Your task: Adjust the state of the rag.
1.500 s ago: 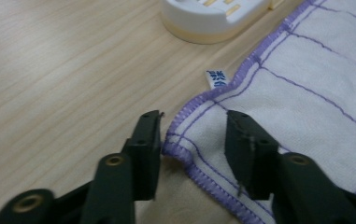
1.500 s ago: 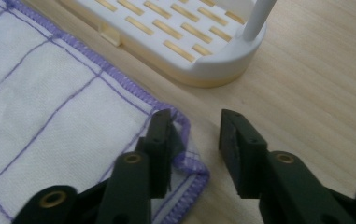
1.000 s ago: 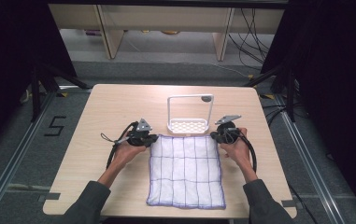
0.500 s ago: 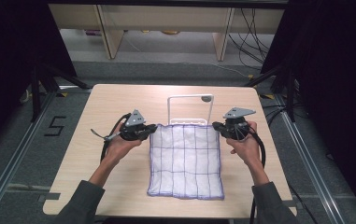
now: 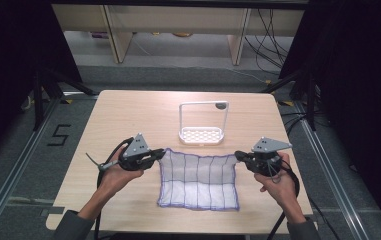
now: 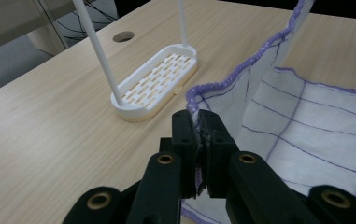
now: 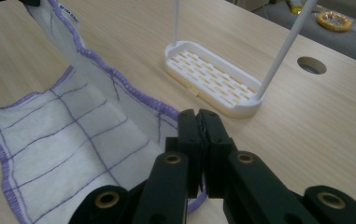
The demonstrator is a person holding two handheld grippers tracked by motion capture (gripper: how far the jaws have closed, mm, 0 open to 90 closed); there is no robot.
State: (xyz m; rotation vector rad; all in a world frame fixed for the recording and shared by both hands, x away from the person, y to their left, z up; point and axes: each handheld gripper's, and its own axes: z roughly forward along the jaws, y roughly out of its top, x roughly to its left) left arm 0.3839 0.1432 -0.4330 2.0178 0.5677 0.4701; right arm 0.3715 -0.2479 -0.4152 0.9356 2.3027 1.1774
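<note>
- High view: I have the left tongs (image 5: 157,156) clamped on the far left corner of the cloth (image 5: 198,181), and the right tongs (image 5: 240,156) clamped on the far right corner.
- The cloth is white with a thin purple grid and purple hem. Its far edge is stretched between the two tongs and lifted off the surface (image 5: 128,115); its near edge looks to lie on the wood close to my side of it, though I cannot tell exactly where contact begins.
- Left gripper view: the left tongs (image 6: 199,122) are closed, with the purple hem of the cloth (image 6: 306,121) pinched between the jaws. The fabric rises to the upper right from there.
- Right gripper view: the right tongs (image 7: 199,120) are closed on the hem too; the cloth (image 7: 68,135) runs off to the left and up toward the top corner of the picture.
- A white rack (image 5: 202,135), a slotted tray with a tall hoop over it, stands on the surface just beyond the cloth's far edge, between the two tongs and apart from both.
- My hands sit at either side of the cloth, forearms coming in from the near edge.
</note>
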